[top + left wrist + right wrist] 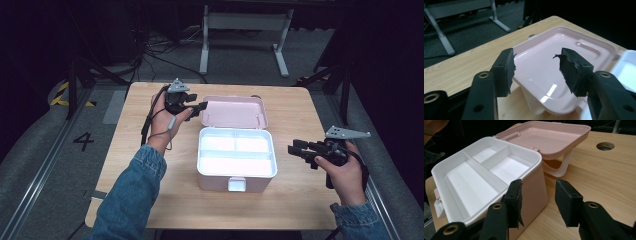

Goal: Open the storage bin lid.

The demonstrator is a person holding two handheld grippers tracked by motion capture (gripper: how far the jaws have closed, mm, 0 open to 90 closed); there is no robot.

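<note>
Both the left gripper (202, 105), beside the pink lid (233, 111), and the right gripper (292, 148), near the open storage box (236, 172), stood open, holding nothing.

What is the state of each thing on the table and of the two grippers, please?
Pink box: open, standing on the table.
Lid: folded back behind the box, inner side up.
White tray: three compartments, all empty.
Front latch: unfastened.
Left gripper: open, fingers at the lid's left edge, nothing held.
Right gripper: open, beside the box's right side, nothing held.
</note>
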